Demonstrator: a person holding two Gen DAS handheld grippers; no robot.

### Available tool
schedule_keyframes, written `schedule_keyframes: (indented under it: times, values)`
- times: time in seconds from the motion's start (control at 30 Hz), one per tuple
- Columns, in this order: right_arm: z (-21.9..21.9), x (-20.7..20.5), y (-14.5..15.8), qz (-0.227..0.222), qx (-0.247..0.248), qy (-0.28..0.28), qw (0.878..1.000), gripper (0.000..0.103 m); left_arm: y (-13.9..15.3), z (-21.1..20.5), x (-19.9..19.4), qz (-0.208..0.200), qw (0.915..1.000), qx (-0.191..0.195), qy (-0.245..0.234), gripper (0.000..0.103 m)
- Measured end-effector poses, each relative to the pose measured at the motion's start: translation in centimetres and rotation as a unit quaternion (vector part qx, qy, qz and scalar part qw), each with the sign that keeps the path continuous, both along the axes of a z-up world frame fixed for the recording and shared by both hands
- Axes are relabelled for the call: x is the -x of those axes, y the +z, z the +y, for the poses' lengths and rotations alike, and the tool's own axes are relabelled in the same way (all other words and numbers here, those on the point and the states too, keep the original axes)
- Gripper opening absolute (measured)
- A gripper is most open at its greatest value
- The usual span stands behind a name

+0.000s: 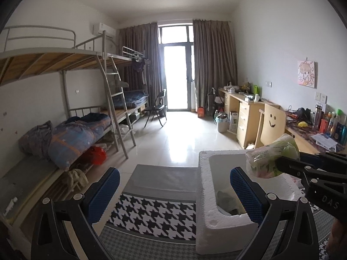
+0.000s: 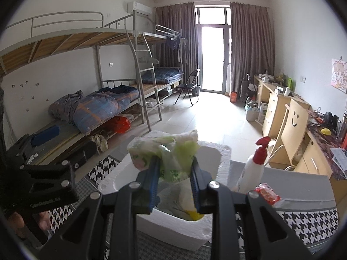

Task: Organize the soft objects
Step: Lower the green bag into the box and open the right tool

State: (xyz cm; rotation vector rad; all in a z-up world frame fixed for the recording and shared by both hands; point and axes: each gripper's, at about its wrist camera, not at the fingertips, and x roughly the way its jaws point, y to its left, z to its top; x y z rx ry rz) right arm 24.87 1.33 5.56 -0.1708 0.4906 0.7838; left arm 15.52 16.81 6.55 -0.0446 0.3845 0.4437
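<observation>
Clamped between the blue ribbed pads of the right gripper [image 2: 174,173]: a crumpled, soft plastic pack in white and pale green with a patch of pink [image 2: 164,151], pinched about its lower middle with the puffy top bulging above the jaws. Held in the air just over the open white foam box [image 2: 223,158], which stands on the black-and-white houndstooth mat [image 2: 308,223]. Likely very light and squashy, giving way under the pads; film probably slippery, so best gripped across the thick bunched middle, not a loose corner that could tear or slide out. No fragility apparent. Some soft, pale and yellowish things already inside the box, hard to identify. Left gripper [image 1: 173,195] spread wide, nothing between its pads, hovering beside the box's left wall. Just right of the box: a white spray bottle with a red trigger head [image 2: 251,171] and a small red printed packet [image 2: 267,194]. Green characters on the held pack, too blurred to read; faint lettering on the gripper bodies, not safely legible.
</observation>
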Motion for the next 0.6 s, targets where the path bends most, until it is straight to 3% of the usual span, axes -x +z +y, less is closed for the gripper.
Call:
schedule_keyframes:
  times: [0.4, 0.47, 0.53, 0.6]
  values:
    - [1.5, -2.2, -1.7, 0.041, 0.017, -0.008, 0.999, 0.032, -0.4, 0.7, 0.4, 0.003, 0.9999, 0.006, 0.008, 0.102]
    - [1.7, -2.7, -2.2, 0.052, 0.022, -0.007, 0.998, 0.039, -0.4, 0.8, 0.4, 0.004, 0.9999, 0.007, 0.008, 0.102]
    - [1.9, -3.0, -2.5, 0.062, 0.029, -0.002, 0.998, 0.068, -0.4, 0.9, 0.4, 0.006, 0.9999, 0.007, 0.006, 0.102]
    - [1.8, -3.2, -2.6, 0.060, 0.027, -0.004, 0.998, 0.071, -0.4, 0.9, 0.4, 0.007, 0.9999, 0.007, 0.006, 0.102]
